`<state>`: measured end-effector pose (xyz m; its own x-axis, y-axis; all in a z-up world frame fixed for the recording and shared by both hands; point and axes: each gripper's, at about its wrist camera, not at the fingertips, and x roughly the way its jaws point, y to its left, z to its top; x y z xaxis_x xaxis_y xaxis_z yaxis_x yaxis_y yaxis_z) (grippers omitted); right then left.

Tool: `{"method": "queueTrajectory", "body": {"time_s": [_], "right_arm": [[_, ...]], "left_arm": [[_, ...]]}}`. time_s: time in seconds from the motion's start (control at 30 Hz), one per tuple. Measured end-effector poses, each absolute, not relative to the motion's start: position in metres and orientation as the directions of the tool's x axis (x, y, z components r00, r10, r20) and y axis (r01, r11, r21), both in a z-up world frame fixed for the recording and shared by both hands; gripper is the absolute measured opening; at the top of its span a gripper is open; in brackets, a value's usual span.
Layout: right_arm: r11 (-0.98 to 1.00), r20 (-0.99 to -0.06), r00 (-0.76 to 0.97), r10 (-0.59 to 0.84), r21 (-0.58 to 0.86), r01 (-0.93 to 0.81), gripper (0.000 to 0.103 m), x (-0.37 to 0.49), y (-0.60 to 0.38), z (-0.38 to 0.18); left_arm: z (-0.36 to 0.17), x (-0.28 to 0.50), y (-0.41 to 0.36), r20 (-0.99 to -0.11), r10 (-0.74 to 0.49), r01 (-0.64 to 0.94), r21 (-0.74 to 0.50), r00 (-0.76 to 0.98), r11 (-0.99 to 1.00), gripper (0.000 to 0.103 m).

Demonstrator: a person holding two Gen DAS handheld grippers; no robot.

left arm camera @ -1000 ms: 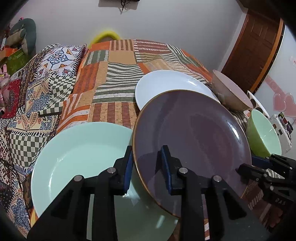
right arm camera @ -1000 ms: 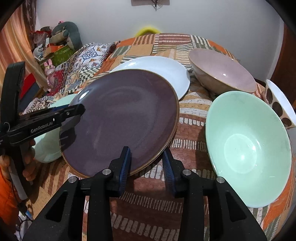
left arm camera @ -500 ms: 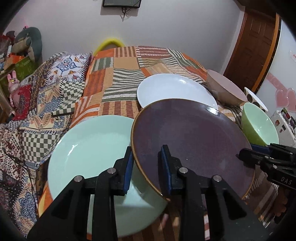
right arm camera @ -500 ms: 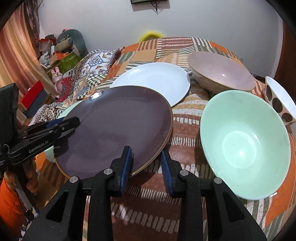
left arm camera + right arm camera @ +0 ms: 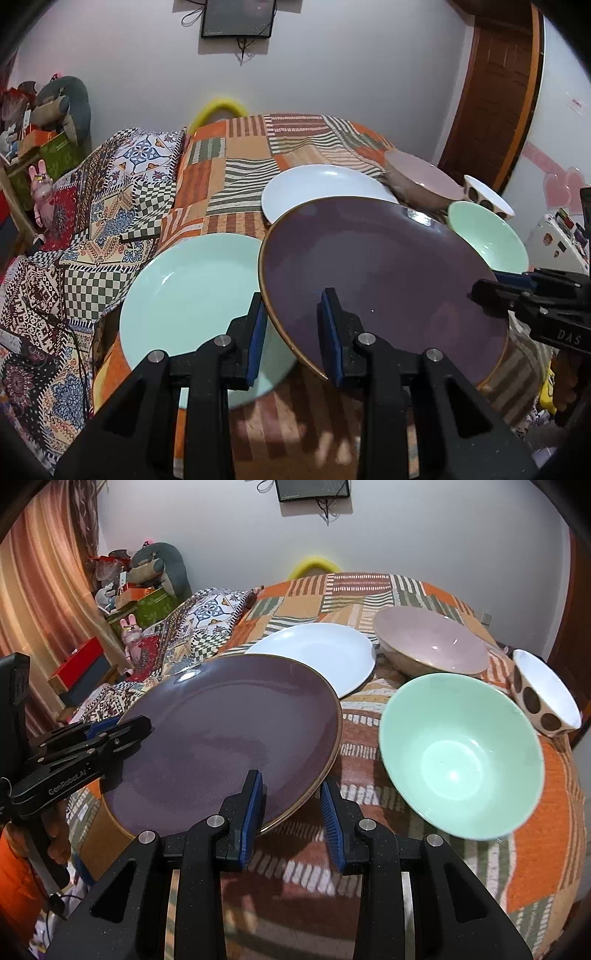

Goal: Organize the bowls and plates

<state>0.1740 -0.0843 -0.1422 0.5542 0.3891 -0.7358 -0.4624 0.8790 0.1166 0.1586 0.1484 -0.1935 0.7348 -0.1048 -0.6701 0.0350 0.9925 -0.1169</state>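
On the bed (image 5: 236, 155), a mint plate (image 5: 192, 288) lies at the left, at about nine o'clock from the purple plate (image 5: 384, 277), which partly overlaps it from above. The left gripper (image 5: 293, 325) has its jaws pinching the purple plate's near-left rim, one blue pad under the edge and one on top. The plate is held tilted, clear of the quilt. At twelve o'clock from it lies a white plate (image 5: 325, 188). The right gripper (image 5: 291, 805) pinches the purple plate's rim at its five o'clock in the right wrist view, jaws narrowed on the edge. Right of that, at three o'clock, sits a mint bowl (image 5: 458, 753); a pink bowl (image 5: 432, 646) stands at its twelve o'clock, touching the white plate. A spotted bowl (image 5: 543, 694) leans at the far right.
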Motion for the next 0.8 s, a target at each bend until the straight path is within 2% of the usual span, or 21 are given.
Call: {"method": "queueTrajectory", "body": {"time_s": [0.43, 0.8], "right_arm": [[0.872, -0.746, 0.541, 0.389, 0.110, -0.476, 0.029, 0.144, -0.117, -0.138], [0.884, -0.789, 0.491, 0.370, 0.136, -0.448, 0.029, 0.135, -0.145, -0.173]], "left_arm": [[-0.188, 0.118, 0.111, -0.708, -0.133, 0.074, -0.115, 0.693, 0.991, 0.031], [-0.227, 0.113, 0.080, -0.783, -0.175, 0.093, -0.149, 0.597, 0.985, 0.031]]}}
